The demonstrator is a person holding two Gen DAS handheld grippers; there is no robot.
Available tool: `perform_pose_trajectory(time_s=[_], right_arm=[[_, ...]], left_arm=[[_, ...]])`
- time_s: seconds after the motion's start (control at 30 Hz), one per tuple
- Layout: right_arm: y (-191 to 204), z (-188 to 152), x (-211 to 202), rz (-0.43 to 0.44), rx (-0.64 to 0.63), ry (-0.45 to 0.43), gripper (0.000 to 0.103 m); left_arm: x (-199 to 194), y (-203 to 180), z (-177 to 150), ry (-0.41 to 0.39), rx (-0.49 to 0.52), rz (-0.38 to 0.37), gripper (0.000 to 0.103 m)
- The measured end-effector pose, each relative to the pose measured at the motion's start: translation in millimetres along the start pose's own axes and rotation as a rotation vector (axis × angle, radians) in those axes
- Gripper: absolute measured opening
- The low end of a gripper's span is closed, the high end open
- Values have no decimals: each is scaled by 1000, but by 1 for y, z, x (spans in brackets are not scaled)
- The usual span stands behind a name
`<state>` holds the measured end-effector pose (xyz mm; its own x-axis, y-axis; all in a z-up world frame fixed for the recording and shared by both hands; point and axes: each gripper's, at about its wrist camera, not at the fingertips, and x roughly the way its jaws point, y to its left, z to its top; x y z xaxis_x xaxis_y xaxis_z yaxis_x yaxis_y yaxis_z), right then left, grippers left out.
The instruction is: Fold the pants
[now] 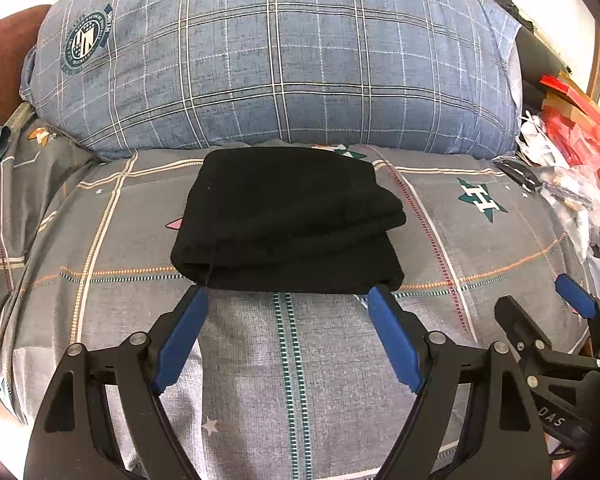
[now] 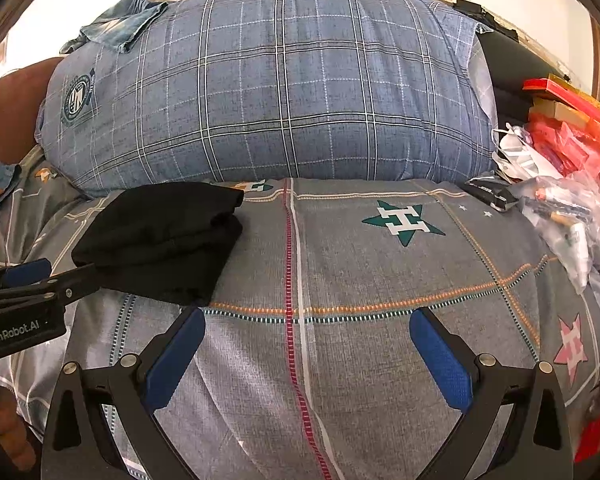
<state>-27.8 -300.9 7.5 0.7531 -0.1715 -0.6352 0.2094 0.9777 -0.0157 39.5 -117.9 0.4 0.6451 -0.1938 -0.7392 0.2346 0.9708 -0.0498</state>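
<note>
Black pants (image 1: 288,220) lie folded into a compact stack on the grey plaid bedsheet (image 1: 284,360), just in front of a big pillow. My left gripper (image 1: 288,294) is open, its blue pads (image 1: 184,336) spread wide, with the tips at the near edge of the stack and nothing between them. In the right wrist view the pants (image 2: 160,240) sit to the left. My right gripper (image 2: 308,314) is open over bare sheet (image 2: 340,264), to the right of the stack and apart from it. The left gripper's side (image 2: 28,280) shows at the left edge, beside the pants.
A large blue plaid pillow (image 2: 268,88) rises behind the pants, with a denim garment (image 2: 120,28) draped on its top left. Red boxes (image 2: 564,120) and plastic bags (image 2: 568,208) crowd the right side of the bed. A brown headboard (image 1: 4,64) stands at the far left.
</note>
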Motion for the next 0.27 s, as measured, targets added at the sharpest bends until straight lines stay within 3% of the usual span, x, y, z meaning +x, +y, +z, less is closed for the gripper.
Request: perform_pose_trajectory(time_s=[0.27], right_arm=[[-3, -1, 2, -5, 9, 7, 103]], left_arm=[[6, -2, -1, 27, -4, 43, 83]])
